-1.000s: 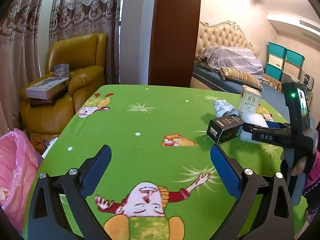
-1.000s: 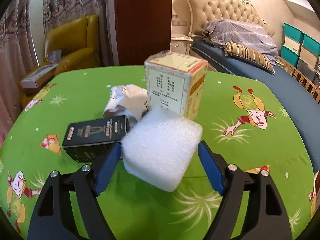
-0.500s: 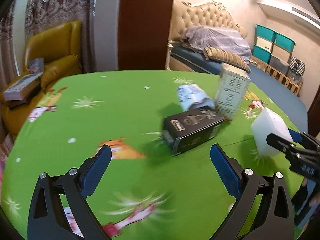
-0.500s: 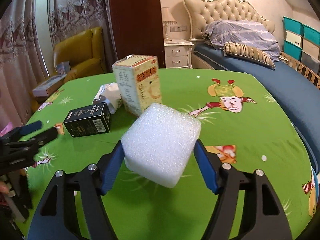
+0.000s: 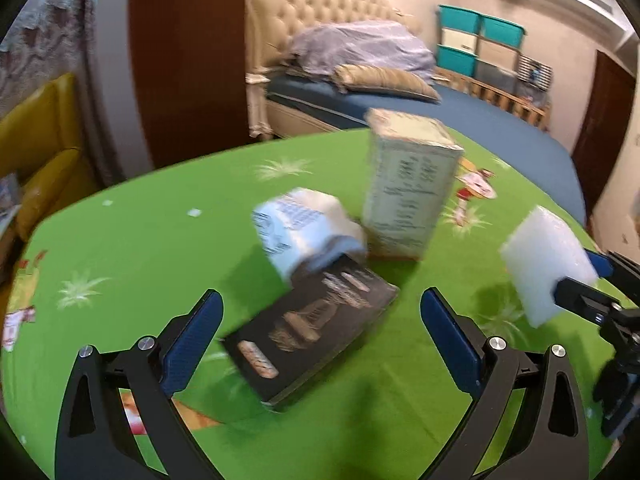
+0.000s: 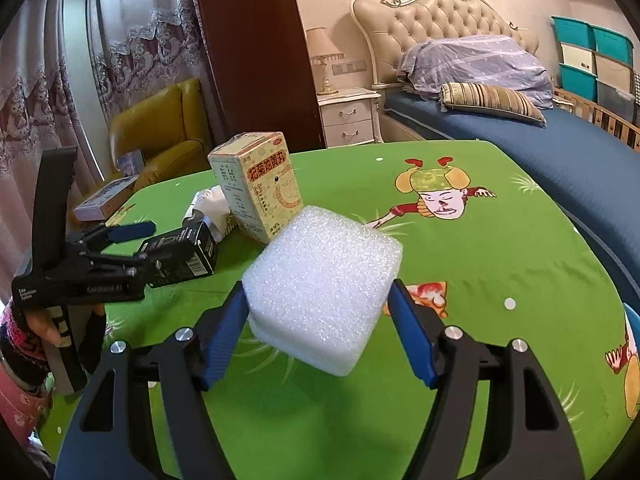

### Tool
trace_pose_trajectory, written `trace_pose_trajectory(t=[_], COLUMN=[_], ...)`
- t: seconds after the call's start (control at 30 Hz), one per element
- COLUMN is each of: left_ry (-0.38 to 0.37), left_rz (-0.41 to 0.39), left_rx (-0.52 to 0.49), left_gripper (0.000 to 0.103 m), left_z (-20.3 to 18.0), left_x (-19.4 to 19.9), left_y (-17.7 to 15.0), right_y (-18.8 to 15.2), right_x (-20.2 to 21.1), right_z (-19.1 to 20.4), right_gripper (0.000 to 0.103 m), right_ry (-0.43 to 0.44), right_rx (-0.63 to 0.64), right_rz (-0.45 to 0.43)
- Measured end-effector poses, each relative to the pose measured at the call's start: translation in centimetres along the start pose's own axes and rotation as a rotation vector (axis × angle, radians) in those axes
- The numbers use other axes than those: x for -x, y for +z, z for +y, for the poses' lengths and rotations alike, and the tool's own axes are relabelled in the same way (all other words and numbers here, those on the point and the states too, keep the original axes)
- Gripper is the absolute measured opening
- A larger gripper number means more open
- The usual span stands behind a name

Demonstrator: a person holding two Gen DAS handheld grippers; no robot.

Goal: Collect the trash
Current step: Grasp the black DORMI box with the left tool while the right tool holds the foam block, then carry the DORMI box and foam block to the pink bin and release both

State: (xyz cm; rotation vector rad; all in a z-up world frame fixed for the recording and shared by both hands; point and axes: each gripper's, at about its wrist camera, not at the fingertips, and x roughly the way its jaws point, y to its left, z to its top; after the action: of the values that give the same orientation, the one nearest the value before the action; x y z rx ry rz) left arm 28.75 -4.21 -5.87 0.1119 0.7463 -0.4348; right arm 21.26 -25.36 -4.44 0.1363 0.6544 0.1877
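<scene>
My right gripper [image 6: 318, 334] is shut on a white foam block [image 6: 322, 286] and holds it above the green tablecloth [image 6: 500, 248]; the block also shows in the left wrist view [image 5: 548, 264]. My left gripper [image 5: 320, 340] is open, its fingers either side of a black box [image 5: 312, 340] lying on the cloth. Behind the box lie a crumpled white wrapper [image 5: 304, 228] and an upright yellow medicine box [image 5: 408, 184]. In the right wrist view the left gripper [image 6: 132, 240] reaches the black box [image 6: 180, 254] beside the medicine box [image 6: 260, 188].
A yellow armchair [image 6: 160, 128] with a flat box [image 6: 104, 200] stands beyond the table's far left edge. A bed [image 6: 520, 120] runs along the far right. A pink bag [image 6: 20, 400] hangs at the table's near left corner.
My left gripper has swung right and closed in on the black box, which now sits between its open fingers. My right gripper has lifted the foam block and drawn back.
</scene>
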Motion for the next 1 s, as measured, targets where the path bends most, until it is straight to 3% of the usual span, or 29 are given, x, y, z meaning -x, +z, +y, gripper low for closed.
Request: trace_pose_trajectory(t=[0.27, 0.4, 0.5, 0.53, 0.57, 0.63, 0.73, 1.0], left_ry=[-0.136, -0.011, 0.097, 0.124, 0.142, 0.127, 0.136, 0.149], left_rz=[-0.012, -0.038, -0.027, -0.019, -0.007, 0.036, 0.034, -0.068], left_rx=[0.057, 0.004, 0.049, 0.069, 0.079, 0.094, 0.065, 0.117], left_gripper=[0.081, 0.081, 0.081, 0.077, 0.066, 0.056, 0.038, 0.037], left_z=[-2.5, -4.1, -3.4, -3.1, -2.9, -2.8, -4.0, -4.6], left_x=[2.7, 2.8, 1.7, 1.3, 0.8, -0.1, 0.3, 5.5], left_y=[-1.7, -2.0, -1.5, -1.3, -1.3, -1.4, -2.0, -4.1], right_y=[-0.2, -0.6, -0.9, -1.0, -1.0, -1.0, -1.2, -2.2], right_x=[0.6, 1.5, 2.4, 2.7, 2.9, 3.2, 3.4, 3.5], right_z=[-0.2, 0.0, -0.2, -0.3, -0.4, -0.6, -0.6, 0.6], right_gripper=[0.069, 0.069, 0.069, 0.069, 0.069, 0.069, 0.069, 0.069], right_ry=[0.002, -0.003, -0.005, -0.008, -0.008, -0.001, 0.004, 0.019], right_rx=[-0.013, 0.005, 0.001, 0.001, -0.001, -0.004, 0.007, 0.043], right_rz=[-0.014, -0.019, -0.033, -0.038, -0.042, -0.043, -0.04, -0.024])
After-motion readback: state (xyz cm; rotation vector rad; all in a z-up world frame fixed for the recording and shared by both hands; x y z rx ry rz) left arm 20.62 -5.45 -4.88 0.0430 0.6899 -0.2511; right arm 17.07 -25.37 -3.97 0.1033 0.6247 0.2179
